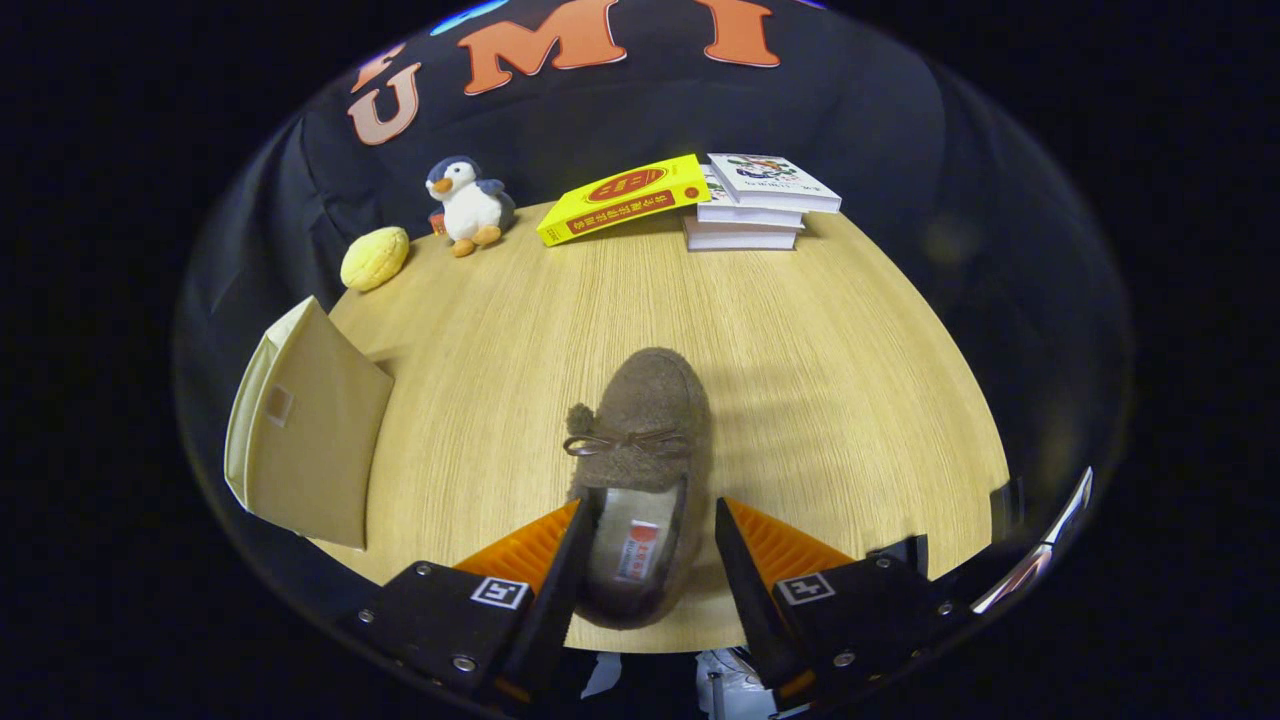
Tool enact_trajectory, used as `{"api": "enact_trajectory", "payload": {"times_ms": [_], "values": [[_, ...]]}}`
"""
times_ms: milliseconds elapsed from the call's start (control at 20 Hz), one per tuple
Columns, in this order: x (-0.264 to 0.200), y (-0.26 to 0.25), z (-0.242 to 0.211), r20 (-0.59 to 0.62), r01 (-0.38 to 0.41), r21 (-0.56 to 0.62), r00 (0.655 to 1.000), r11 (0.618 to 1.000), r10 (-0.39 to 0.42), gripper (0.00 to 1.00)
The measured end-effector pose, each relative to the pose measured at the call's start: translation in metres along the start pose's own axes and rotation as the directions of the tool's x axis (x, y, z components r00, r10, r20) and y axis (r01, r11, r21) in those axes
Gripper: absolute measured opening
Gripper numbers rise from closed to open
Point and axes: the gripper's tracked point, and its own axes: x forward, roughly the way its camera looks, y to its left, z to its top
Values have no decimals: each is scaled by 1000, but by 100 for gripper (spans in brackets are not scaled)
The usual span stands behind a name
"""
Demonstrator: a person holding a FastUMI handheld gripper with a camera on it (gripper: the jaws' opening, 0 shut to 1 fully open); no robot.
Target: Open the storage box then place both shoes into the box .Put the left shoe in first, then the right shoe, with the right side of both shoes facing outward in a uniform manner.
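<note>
Gripper view, tongs apart astride fuzzy brown slipper, woodgrain table, beige fabric box.

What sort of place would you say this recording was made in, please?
Likely a staged booth imitating a home: a wooden table against a black cloth wall, household props like a slipper between the gripper fingers, a storage box, a plush penguin.

Wooden table bears shoe, box, books, toys.
</note>
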Motion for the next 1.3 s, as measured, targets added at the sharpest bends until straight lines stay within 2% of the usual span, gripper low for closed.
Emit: {"api": "enact_trajectory", "payload": {"times_ms": [200,350,650,750,1300], "values": [[26,-9,-1,11,25,-16,1000,1000,-25,62],[42,-17,3,21,54,1,998,999,-54,41],[53,-17,3,-11,59,58,998,997,-58,8],[49,-15,1,-29,46,78,999,996,-44,4],[-18,36,35,4,6,77,1000,997,-6,4]]}}
